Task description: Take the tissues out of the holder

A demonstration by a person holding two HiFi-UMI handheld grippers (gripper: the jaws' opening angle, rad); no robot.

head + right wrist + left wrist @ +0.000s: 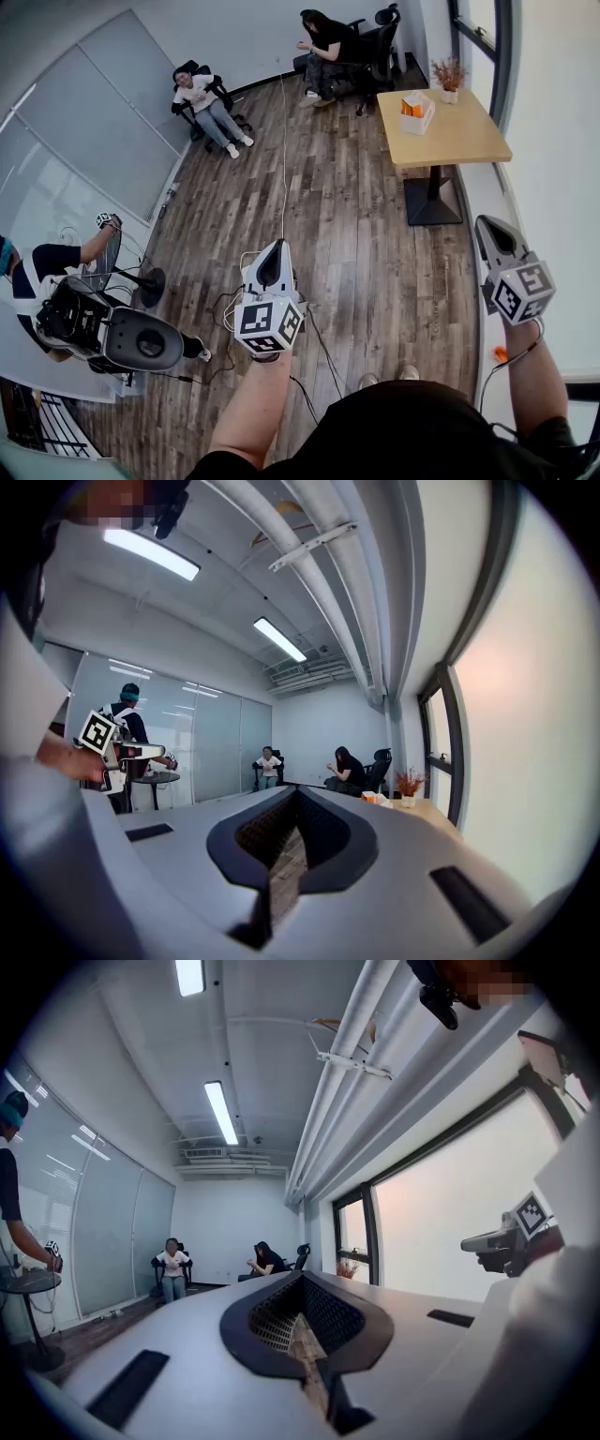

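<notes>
The tissue holder (416, 112), a white box with orange inside, stands on the far wooden table (464, 136). In the right gripper view the holder (379, 799) is small and distant. Both grippers are held up in mid-air, far from the table. My left gripper (274, 247) is shut with nothing between its jaws; its own view shows the same (302, 1281). My right gripper (489, 228) at the right edge is likewise shut and empty (298, 794). Each gripper appears in the other's view.
A small potted plant (450, 75) stands at the table's far end. Two people sit on office chairs (208, 103) (333, 47) by the far wall. A third person (47, 267) stands at the left by a round stand (108, 253). Cables (230, 305) lie on the wood floor.
</notes>
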